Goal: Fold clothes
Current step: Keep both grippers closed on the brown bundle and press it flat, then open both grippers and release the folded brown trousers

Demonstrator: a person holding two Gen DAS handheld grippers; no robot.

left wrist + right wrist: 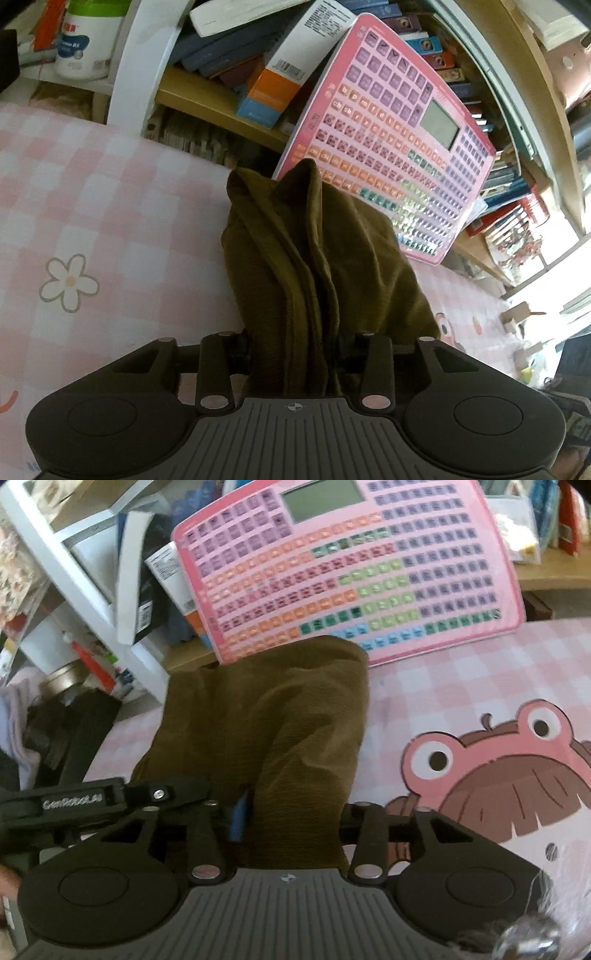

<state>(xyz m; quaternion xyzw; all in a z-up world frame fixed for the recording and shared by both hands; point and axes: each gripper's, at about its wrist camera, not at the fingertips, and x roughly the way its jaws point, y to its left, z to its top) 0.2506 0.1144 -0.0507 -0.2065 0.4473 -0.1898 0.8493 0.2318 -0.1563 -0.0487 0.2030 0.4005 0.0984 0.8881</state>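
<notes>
An olive-brown corduroy garment [314, 258] is bunched in folds and lifted above the pink checked sheet [110, 206]. My left gripper [293, 350] is shut on its near edge; the fingers are hidden in the cloth. In the right wrist view the same garment [273, 723] hangs broad and draped. My right gripper [291, 830] is shut on another part of its edge, with a blue finger pad [238, 819] showing at the left. The left gripper's black body [74, 801] shows close at the left of the right one.
A pink learning tablet with many keys [399, 147] leans against a bookshelf [221, 107] behind the bed; it also shows in the right wrist view [351, 572]. A white shelf frame [74, 583] stands at the left. A frog print [498, 775] marks the sheet at the right.
</notes>
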